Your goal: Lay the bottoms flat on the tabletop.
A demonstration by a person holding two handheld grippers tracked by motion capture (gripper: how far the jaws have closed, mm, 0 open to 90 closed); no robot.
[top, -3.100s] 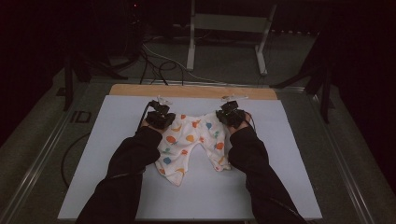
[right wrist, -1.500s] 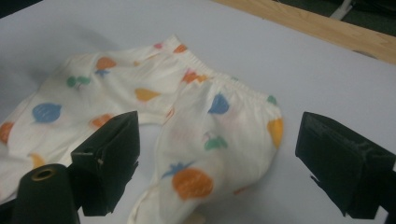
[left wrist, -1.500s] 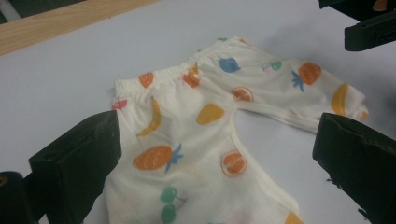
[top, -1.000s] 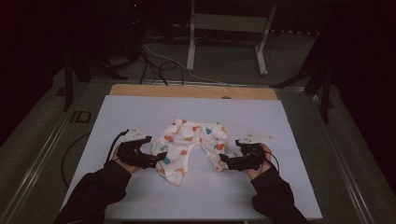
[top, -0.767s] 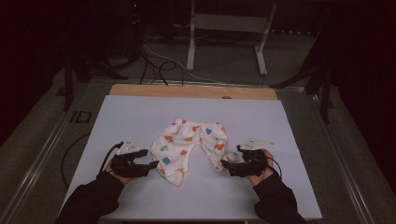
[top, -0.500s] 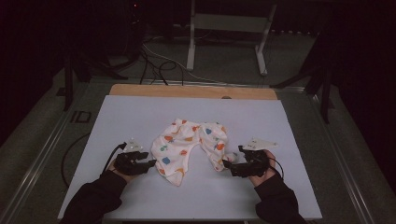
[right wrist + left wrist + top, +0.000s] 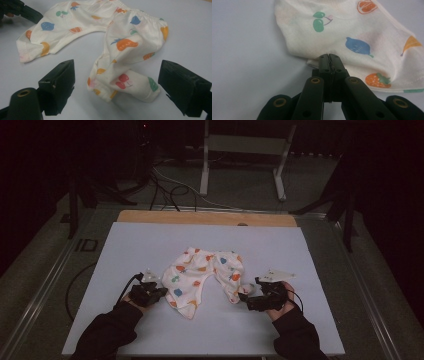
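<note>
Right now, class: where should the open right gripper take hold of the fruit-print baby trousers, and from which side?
Grip the near leg end of the fruit-print baby trousers, coming in low from the person's side. The right gripper already has its jaws wide apart either side of that folded cuff, which bunches up off the white table, probably giving the pads thick cloth to pinch.

1. The small trousers (image 7: 207, 274) are soft, matt cream cloth printed with coloured fruit; a green trim edges one hem.
2. The table top (image 7: 320, 325) is a smooth, pale, matt sheet.
3. A strip of bare wood (image 7: 200, 217) runs along its far edge.
4. The left gripper (image 7: 329, 59) is matt black plastic with brass-coloured rivets.
5. The right gripper (image 7: 117, 82) has matt black jaw blocks, rough-edged.
6. The stand (image 7: 245, 145) behind looks like grey painted metal.
</note>
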